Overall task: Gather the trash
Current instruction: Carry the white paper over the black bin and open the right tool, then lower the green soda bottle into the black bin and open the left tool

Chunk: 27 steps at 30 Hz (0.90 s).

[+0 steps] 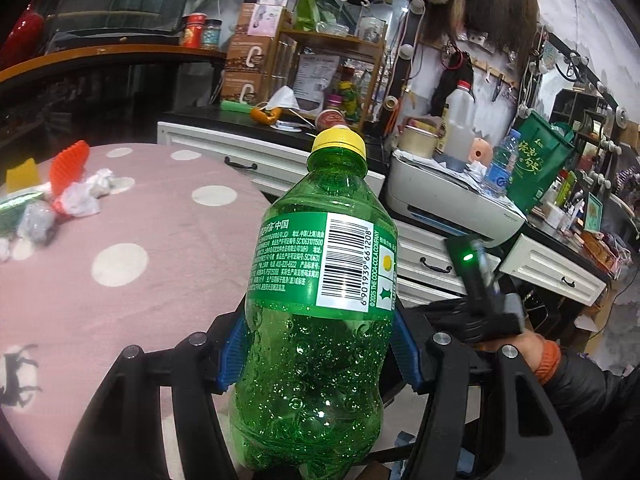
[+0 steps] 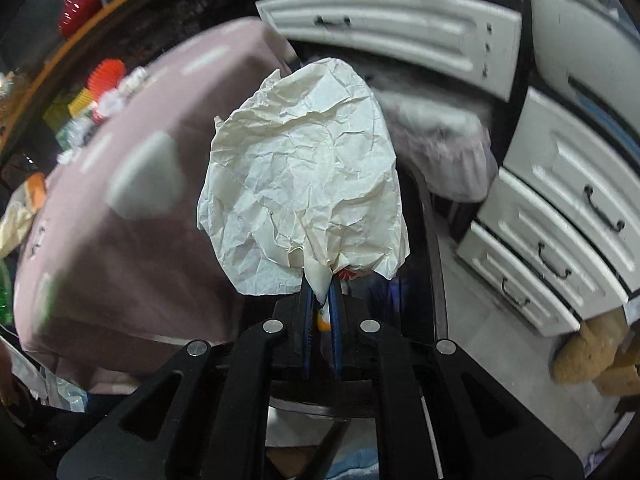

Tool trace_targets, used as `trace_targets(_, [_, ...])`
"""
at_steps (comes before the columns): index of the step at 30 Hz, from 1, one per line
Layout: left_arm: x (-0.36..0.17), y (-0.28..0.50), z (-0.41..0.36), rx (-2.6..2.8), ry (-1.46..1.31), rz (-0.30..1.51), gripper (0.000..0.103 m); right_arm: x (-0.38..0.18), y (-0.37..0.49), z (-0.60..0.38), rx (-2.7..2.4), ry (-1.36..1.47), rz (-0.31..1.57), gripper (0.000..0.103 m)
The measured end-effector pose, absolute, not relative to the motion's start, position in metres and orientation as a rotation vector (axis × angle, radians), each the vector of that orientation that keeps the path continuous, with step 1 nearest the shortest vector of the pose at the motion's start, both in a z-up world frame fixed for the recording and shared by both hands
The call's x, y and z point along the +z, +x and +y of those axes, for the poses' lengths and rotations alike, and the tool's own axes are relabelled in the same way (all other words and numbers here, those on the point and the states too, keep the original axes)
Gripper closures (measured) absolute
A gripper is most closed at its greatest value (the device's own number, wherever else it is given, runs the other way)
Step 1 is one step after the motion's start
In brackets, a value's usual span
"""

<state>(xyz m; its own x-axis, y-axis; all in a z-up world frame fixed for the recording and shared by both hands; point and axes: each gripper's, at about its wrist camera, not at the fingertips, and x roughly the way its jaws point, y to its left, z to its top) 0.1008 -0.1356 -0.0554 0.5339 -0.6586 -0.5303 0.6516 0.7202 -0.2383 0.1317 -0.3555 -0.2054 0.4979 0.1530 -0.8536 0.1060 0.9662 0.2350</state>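
My left gripper is shut on an empty green plastic bottle with a yellow cap, held upright above the edge of the pink dotted table. My right gripper is shut on a crumpled white paper wrapper, held up in the air beside the table. The right gripper also shows at the right of the left wrist view. More trash lies at the table's far left: crumpled white paper, orange cupcake liners and foil wrappers.
White drawer cabinets stand to the right, with a printer and cluttered counter on top. A brown object lies on the floor at the right. A dark shelf unit stands behind the table.
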Motion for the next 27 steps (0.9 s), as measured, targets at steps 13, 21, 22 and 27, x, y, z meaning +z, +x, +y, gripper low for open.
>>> trace_targets(13, [-0.072,0.095,-0.156,-0.822,0.026,0.683,0.043,-0.289,0.163,-0.365,-0.045,0.344,1.206,0.036])
trace_targets(21, [-0.079,0.089,-0.164,-0.839,0.039,0.694,0.043,-0.254,0.145,-0.382,-0.096,0.372,1.102,0.033])
trace_targets(22, [-0.080,0.089,-0.166,-0.842,0.043,0.697,0.043,-0.247,0.141,-0.384,-0.111,0.370,1.082,0.033])
trace_targets(27, [-0.091,0.094,-0.179,-0.863,0.062,0.738,0.043,-0.208,0.124,-0.399,-0.197,0.344,0.974,0.029])
